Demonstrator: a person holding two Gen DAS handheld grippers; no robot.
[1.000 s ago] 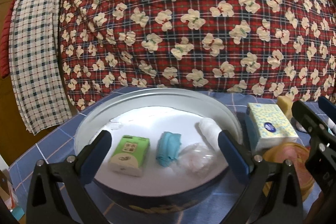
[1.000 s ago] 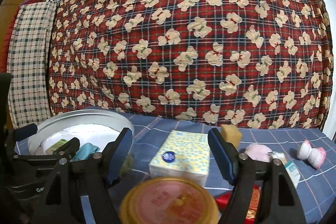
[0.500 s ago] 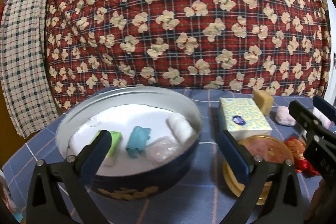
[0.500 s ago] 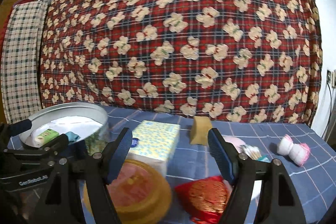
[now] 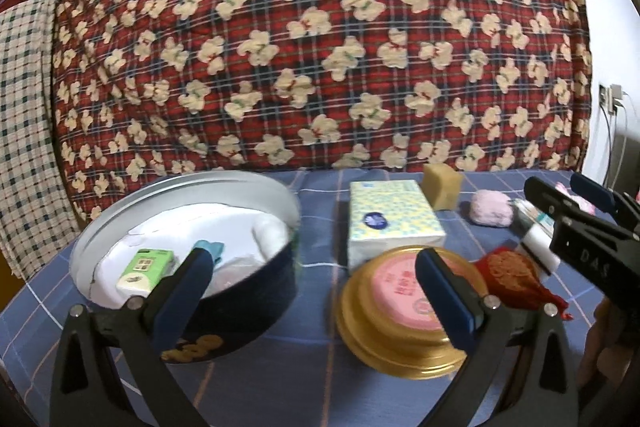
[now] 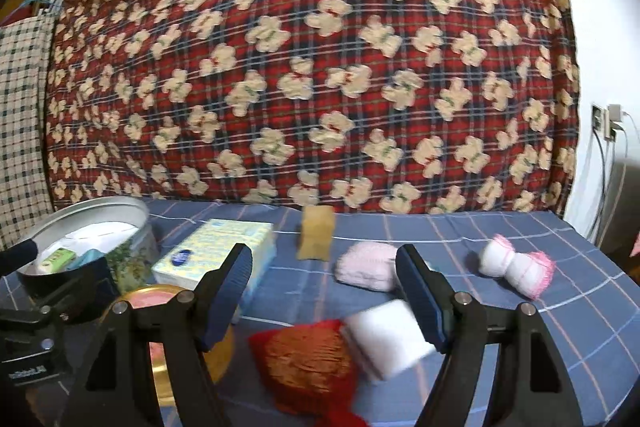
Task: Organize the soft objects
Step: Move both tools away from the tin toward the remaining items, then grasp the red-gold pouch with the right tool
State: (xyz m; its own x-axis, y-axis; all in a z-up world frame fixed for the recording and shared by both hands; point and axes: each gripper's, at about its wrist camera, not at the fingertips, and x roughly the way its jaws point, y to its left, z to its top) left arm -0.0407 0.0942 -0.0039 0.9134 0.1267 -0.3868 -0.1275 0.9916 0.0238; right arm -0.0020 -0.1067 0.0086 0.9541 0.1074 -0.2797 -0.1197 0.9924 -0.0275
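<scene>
The letters "DAS" could be read on the black body of the right gripper [image 5: 568, 199] where it entered the left wrist view; on the left gripper [image 6: 24, 307], cut off at the edge of the right wrist view, only part of a printed word showed, too blurred to be read. Both claws were seen standing wide with nothing between the blue pads. A round gold tin lid with a pink label [image 5: 400, 303] bore red characters that were too smeared to be made out. A yellow-and-white tissue pack with a blue oval logo [image 5: 390, 215] lay just behind it on the blue checked tablecloth [image 5: 280, 379]. In the round dark tin with a silver rim [image 5: 240, 291], a small green-and-white packet with a printed code [image 5: 146, 267] was partly hidden by the left claw's pad, beside a teal cloth [image 5: 216, 249] and a white roll [image 5: 272, 233]. A red-and-gold embroidered pouch [image 6: 308, 359], a blurred white block [image 6: 390, 341], a pink knitted pad [image 6: 364, 265], a tan sponge cube [image 6: 316, 237] and a white-and-pink bundle [image 6: 516, 267] lay outside the tin.
</scene>
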